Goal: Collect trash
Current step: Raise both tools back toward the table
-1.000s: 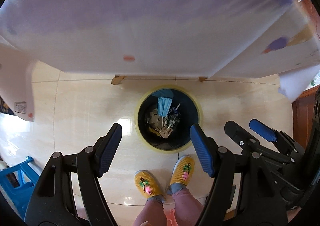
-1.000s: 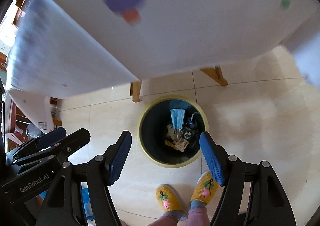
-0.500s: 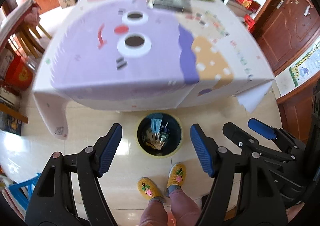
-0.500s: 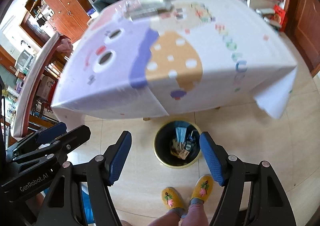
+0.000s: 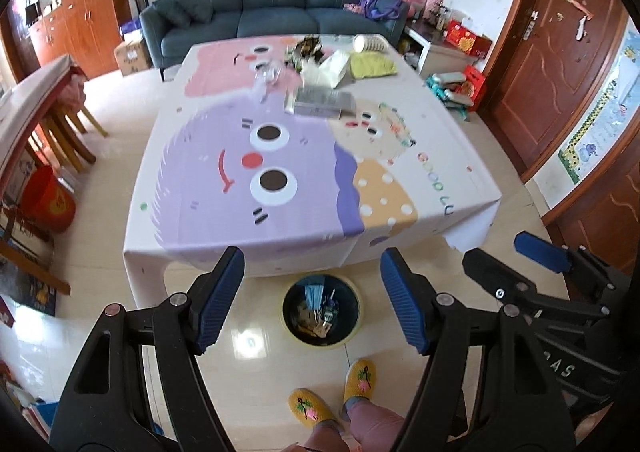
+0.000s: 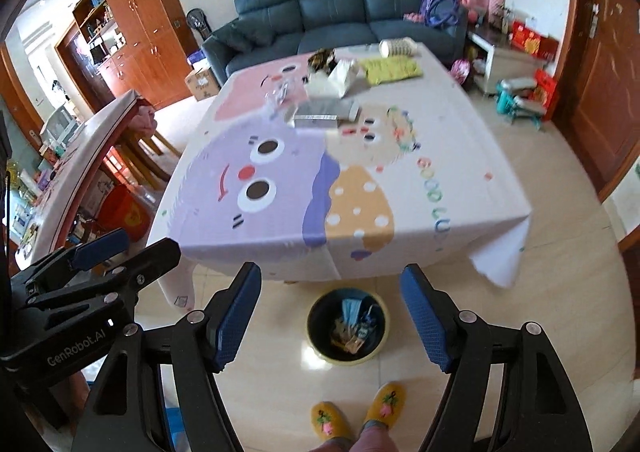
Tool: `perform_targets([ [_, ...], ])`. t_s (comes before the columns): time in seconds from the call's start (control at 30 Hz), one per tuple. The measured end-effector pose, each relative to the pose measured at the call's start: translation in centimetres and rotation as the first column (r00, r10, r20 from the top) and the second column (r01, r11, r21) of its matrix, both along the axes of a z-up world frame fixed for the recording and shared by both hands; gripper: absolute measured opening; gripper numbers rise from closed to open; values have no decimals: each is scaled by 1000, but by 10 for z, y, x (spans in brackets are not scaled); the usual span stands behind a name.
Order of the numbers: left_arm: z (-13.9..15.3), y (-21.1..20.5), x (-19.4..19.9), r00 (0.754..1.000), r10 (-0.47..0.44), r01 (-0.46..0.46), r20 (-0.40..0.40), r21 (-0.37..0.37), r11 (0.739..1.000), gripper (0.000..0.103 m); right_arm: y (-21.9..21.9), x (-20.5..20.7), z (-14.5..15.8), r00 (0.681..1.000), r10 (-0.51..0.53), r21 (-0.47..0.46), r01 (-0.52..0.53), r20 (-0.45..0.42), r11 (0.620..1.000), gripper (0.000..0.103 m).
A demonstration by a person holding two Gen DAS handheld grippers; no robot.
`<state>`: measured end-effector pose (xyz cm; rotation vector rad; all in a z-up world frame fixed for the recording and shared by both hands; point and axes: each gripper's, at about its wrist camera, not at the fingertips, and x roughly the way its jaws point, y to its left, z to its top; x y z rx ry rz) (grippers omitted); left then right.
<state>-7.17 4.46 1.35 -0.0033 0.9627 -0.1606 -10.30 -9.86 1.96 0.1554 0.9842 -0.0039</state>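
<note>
Both the left gripper (image 5: 312,304) and right gripper (image 6: 331,318) are spread wide, holding nothing. The bin (image 6: 316,328) of trash sits on the floor between their fingers, beyond them. "GenRobot.AI" marks the left gripper's body.

Left gripper (image 5: 312,300): black plastic frame, two fingers (image 5: 218,298) with ribbed blue pads, silver screws at the joints
Right gripper (image 6: 330,318): matching black frame and blue pads, "GenRobot.AI" in white lettering on its neighbour's body
Slippers (image 5: 360,380): yellow knit with pink flower motifs
Trousers (image 5: 372,422): pink
</note>
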Motion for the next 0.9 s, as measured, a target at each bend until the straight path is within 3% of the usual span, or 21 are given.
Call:
perform_targets([
  [0.2, 30, 0, 0, 998, -25, 25, 57, 7, 1000, 68, 2, 1, 38, 997, -21, -34, 23, 69, 999, 75],
  [0.5, 58, -1, 13, 993, -28, 27, 111, 12, 1000, 68, 8, 8, 70, 991, -4, -101, 17, 134, 995, 75],
  [0.73, 54, -9, 38, 994, -34, 32, 105, 23, 999, 68, 4, 28, 70, 990, 2, -110, 14, 143, 994, 75],
  [0.9, 39, -20, 84, 996, -17, 14, 89, 38, 999, 68, -13, 74, 54, 991, 16, -94, -3, 132, 996, 76],
])
